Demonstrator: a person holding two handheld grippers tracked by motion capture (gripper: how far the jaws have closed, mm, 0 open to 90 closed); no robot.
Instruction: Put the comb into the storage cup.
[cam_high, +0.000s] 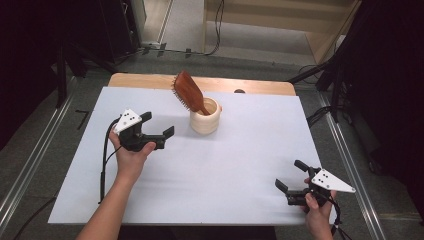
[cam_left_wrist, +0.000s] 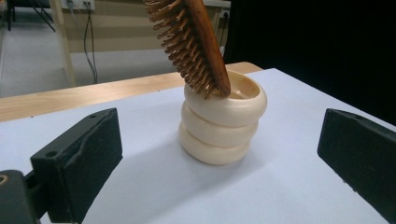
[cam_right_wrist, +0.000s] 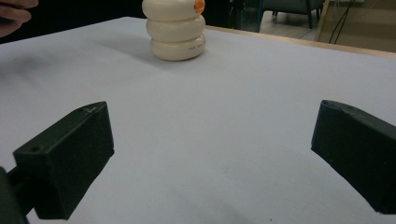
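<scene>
High view: your left tool (cam_high: 159, 129) hangs just left of the cream ribbed cup (cam_high: 205, 120), jaws spread wide and holding nothing, mouth turned toward the cup. The wooden hairbrush (cam_high: 189, 92) stands in that cup, handle end down inside, head leaning up and away to the far left, bristles facing left and down. Cup sits toward the far middle of the bench (cam_high: 200, 170), on the pale sheet. Your right tool (cam_high: 292, 177) rests at the near right corner, well apart from the cup, jaws likewise wide and empty. Left gripper view: cup (cam_left_wrist: 222, 123) sits dead between the two black jaws but farther off, not yet within them; the brush (cam_left_wrist: 196, 44) rises above it, its back edge resting on the rim. Judgement: you are at the approach, nothing gripped so far; the left tool looks the likely one to act. Next move calls for a choice of target. If the brush, raise the tool and close on the bare wooden back or neck, not the bristles, then lift along the lean so the cup is not tipped. If the cup, advance level and close across a rib. The cup is light-looking and may slide or topple; the right tool could steady it. Right gripper view: cup (cam_right_wrist: 177, 30) carries a small orange mark at the upper right and a faint line of print low on the bottom rib, too small to read. No other writing legible.
</scene>
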